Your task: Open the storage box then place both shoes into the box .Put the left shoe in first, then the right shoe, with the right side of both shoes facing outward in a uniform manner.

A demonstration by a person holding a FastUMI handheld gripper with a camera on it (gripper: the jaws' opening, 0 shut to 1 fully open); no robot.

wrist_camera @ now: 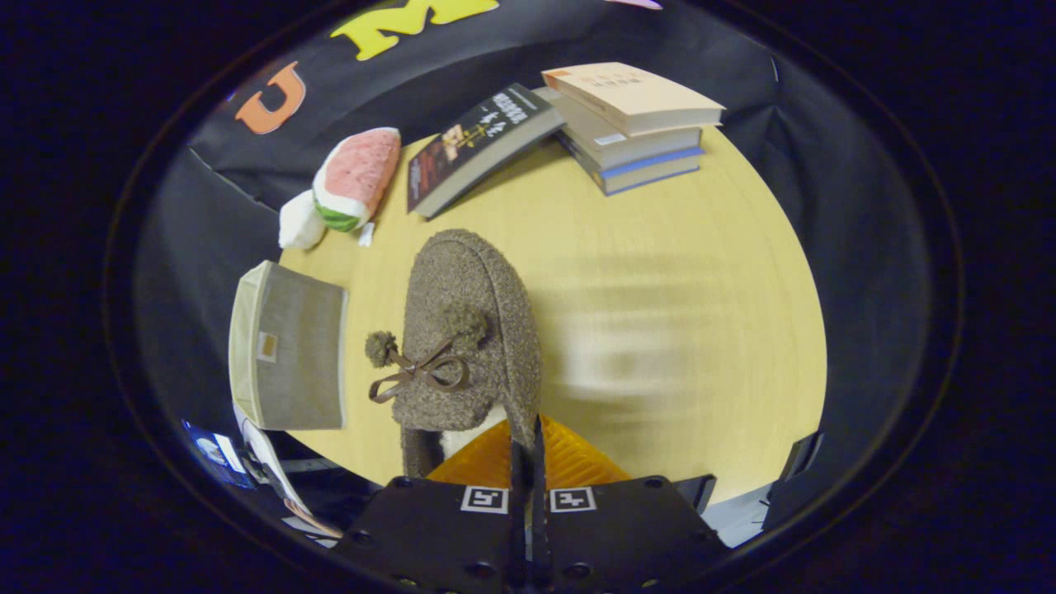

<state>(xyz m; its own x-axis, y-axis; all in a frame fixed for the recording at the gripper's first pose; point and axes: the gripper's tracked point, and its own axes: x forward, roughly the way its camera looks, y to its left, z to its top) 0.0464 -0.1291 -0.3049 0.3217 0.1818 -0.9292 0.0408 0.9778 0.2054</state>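
Note:
A fuzzy brown shoe [466,330] with a pompom bow hangs in the air above the round wooden table [676,272], its toe pointing away from me. My gripper [528,437] is shut on the rim of the shoe's heel opening, the two fingers pressed together on the edge. The grey fabric storage box [289,351] stands to the left of the shoe at the table's edge; its lid side faces away, and I cannot tell whether it is open.
Beyond the shoe lie a dark book [478,144] leaning against a stack of books [631,124]. A watermelon-slice plush [355,177] and a small white plush [299,221] sit at the far left of the table.

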